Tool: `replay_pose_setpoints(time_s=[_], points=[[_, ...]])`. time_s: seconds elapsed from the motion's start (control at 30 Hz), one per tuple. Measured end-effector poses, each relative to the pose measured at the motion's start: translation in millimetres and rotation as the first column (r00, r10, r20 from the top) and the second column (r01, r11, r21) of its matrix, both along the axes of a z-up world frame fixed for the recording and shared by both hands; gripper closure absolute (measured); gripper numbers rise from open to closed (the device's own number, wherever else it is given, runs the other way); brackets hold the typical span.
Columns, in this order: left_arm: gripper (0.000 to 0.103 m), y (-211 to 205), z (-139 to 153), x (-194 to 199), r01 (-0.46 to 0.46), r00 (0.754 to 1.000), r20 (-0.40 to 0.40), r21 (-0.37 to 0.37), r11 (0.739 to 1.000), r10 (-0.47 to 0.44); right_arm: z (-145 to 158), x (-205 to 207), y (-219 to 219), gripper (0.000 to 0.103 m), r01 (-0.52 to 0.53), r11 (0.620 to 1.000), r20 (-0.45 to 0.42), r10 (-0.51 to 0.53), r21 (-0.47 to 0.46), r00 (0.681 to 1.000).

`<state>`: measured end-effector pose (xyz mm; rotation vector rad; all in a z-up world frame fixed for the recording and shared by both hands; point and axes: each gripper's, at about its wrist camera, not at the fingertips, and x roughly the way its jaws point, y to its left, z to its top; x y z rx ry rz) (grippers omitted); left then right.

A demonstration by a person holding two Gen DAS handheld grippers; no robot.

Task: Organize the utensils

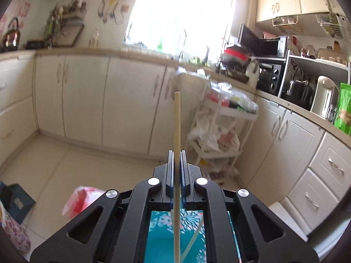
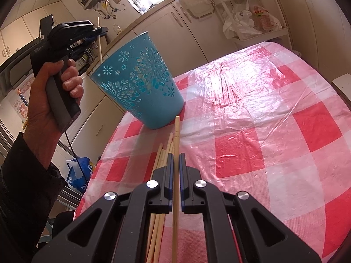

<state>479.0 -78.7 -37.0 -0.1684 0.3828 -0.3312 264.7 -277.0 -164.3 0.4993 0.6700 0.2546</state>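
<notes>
My left gripper (image 1: 176, 153) is shut on a pale wooden chopstick (image 1: 176, 127) and holds it upright over the blue perforated cup (image 1: 175, 230), whose inside shows below the jaws with another chopstick in it. In the right wrist view the left gripper (image 2: 99, 29) hangs above the blue cup (image 2: 140, 81), its chopstick (image 2: 99, 43) pointing down into the cup. My right gripper (image 2: 176, 155) is shut on a second chopstick (image 2: 176, 135) just above the table. Several loose chopsticks (image 2: 163, 153) lie on the red-and-white checked tablecloth (image 2: 263, 131) under it.
The cup stands near the table's left edge. A white trolley (image 1: 221, 118) with bags stands by the cream kitchen cabinets (image 1: 87, 96). A blue bag (image 2: 79, 171) sits on the floor left of the table.
</notes>
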Motion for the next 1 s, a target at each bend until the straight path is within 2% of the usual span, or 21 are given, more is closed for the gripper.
replay_pose_setpoints(time_s=[0.1,0.17,0.33,0.4,0.43,0.57,0.63,0.77,0.83,0.93,1.0], points=[[0.098,-3.0,-1.0,-11.4,-0.054,0.995,0.087,0.048,0.997,0.049,1.7,-1.3,-0.6,0.097,0.003,1.000,0.015,-0.003,0.001,1.000],[0.098,-3.2,-4.8,-14.6,-0.073,0.992,0.108,0.058,0.996,0.067,1.6,-1.3,-2.2,0.097,0.005,1.000,0.015,-0.005,0.011,1.000],[0.098,2.0,-24.3,-8.7,-0.073,0.997,0.045,0.060,0.996,0.070,4.0,-0.5,-5.2,0.097,0.007,1.000,0.031,-0.008,0.031,0.999],[0.095,6.5,-30.2,-13.0,-0.075,0.997,0.038,0.062,0.995,0.072,8.1,1.6,-6.3,0.097,0.010,0.999,0.046,-0.012,0.037,0.999],[0.090,8.7,-32.8,-14.9,-0.074,0.997,0.035,0.064,0.995,0.072,11.4,2.7,-7.0,0.097,0.012,0.999,0.054,-0.014,0.039,0.998],[0.068,20.5,-37.0,-28.5,-0.079,0.997,0.032,0.060,0.995,0.077,43.4,11.5,-6.8,0.097,0.023,0.999,0.139,-0.027,0.036,0.990],[0.063,28.9,-37.0,-39.2,-0.077,0.997,0.032,0.041,0.996,0.076,67.5,17.0,-5.3,0.097,0.023,0.999,0.201,-0.030,0.036,0.979],[0.051,57.2,-38.9,-71.1,-0.110,0.993,0.037,-0.044,0.993,0.112,112.4,28.3,-3.0,0.097,0.020,0.998,0.304,-0.037,0.059,0.952],[0.049,73.7,-45.0,-85.9,-0.139,0.989,0.032,-0.084,0.987,0.142,131.4,31.4,-1.7,0.098,0.019,0.998,0.345,-0.040,0.065,0.938],[0.049,89.8,-57.3,-95.9,-0.175,0.984,0.026,-0.102,0.979,0.178,162.0,34.6,1.1,0.099,0.022,0.998,0.402,-0.043,0.058,0.915],[0.049,98.7,-69.3,-94.4,-0.185,0.983,-0.006,-0.112,0.976,0.185,178.9,34.8,2.5,0.099,0.021,0.999,0.427,-0.036,0.039,0.903]])
